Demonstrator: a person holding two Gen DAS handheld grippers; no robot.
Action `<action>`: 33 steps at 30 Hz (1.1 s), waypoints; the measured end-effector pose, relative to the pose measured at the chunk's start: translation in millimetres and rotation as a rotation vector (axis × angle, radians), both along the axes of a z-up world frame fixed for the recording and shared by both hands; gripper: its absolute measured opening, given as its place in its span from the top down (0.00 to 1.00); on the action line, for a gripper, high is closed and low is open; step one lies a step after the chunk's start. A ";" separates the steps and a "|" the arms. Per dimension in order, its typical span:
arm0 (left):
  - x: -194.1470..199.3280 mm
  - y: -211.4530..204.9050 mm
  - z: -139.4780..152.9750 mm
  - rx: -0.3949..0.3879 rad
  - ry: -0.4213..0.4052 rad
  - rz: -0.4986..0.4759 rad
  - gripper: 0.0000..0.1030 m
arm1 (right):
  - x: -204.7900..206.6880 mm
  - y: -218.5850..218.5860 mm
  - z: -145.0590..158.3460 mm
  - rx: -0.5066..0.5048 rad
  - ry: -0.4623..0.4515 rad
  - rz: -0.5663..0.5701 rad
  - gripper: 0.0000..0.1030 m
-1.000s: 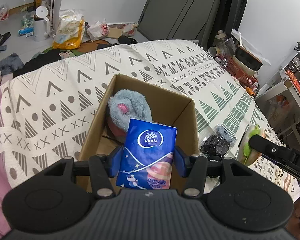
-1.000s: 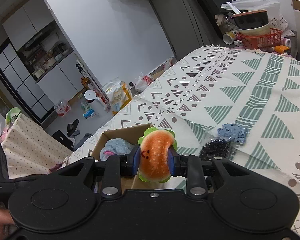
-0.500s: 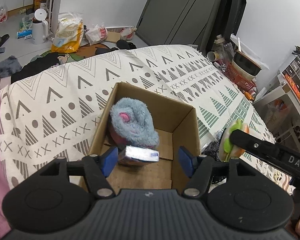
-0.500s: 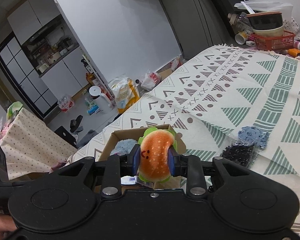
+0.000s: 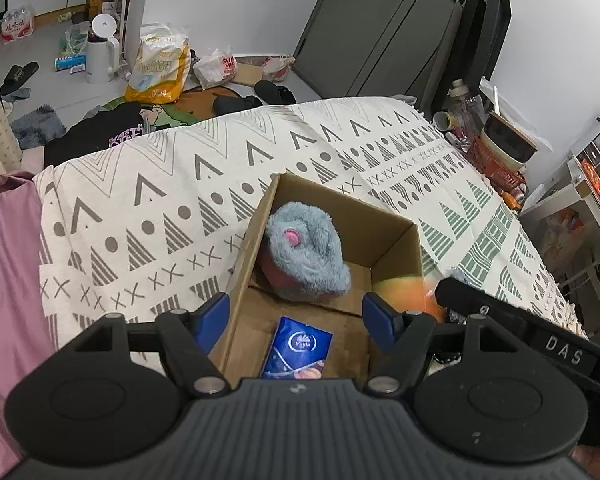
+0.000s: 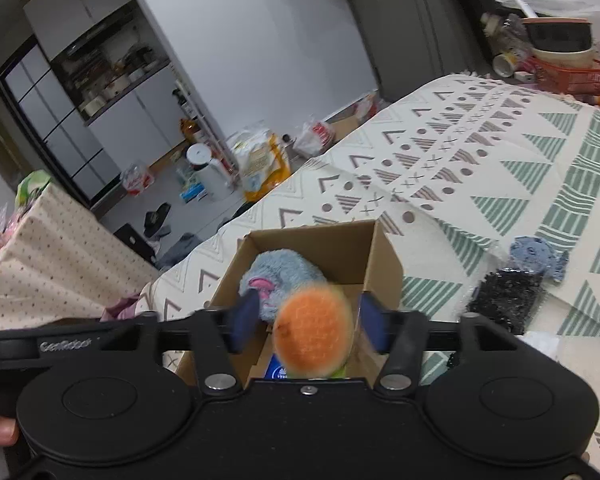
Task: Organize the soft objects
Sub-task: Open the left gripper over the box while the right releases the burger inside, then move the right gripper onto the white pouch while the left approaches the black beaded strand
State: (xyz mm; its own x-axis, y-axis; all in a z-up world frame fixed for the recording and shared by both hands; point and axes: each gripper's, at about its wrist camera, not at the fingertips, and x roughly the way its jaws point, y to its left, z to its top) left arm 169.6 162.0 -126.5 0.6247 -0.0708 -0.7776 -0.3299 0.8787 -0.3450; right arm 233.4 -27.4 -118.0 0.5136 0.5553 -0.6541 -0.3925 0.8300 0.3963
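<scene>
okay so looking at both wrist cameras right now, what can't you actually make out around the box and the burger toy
- Burger toy: motion-blurred in the right wrist view, an orange smear in the left; landed or still falling, unclear.
- Tissue pack: lower end hidden by the left gripper body; the burger covers most of it in the right view.
- Cardboard box: near wall hidden in both views.
- Grey plush: underside hidden, its shape unclear.

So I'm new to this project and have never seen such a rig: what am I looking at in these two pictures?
A person holds two hand-held tongs, each with a camera looking along its fingers. The left view shows the left tongs open above a cardboard box on a patterned cloth. In the box lie a grey plush toy and a blue tissue pack. The right view shows the right tongs open too, with a blurred orange burger toy between the fingers, apparently dropping in.
</scene>
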 end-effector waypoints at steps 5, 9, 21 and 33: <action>-7.1 -7.5 8.7 0.020 0.003 -0.026 0.21 | -4.7 -13.7 9.1 0.010 -0.014 -0.049 0.24; -12.9 -16.3 17.0 0.037 -0.014 -0.045 0.12 | -9.2 -22.8 16.3 -0.003 -0.029 -0.057 0.14; -13.3 -46.8 34.6 0.074 -0.033 -0.044 0.01 | -9.8 -79.5 32.4 -0.022 -0.005 -0.131 0.00; -4.2 -85.7 46.4 0.088 -0.048 -0.093 0.01 | -7.2 -123.0 30.0 0.006 0.046 -0.153 0.00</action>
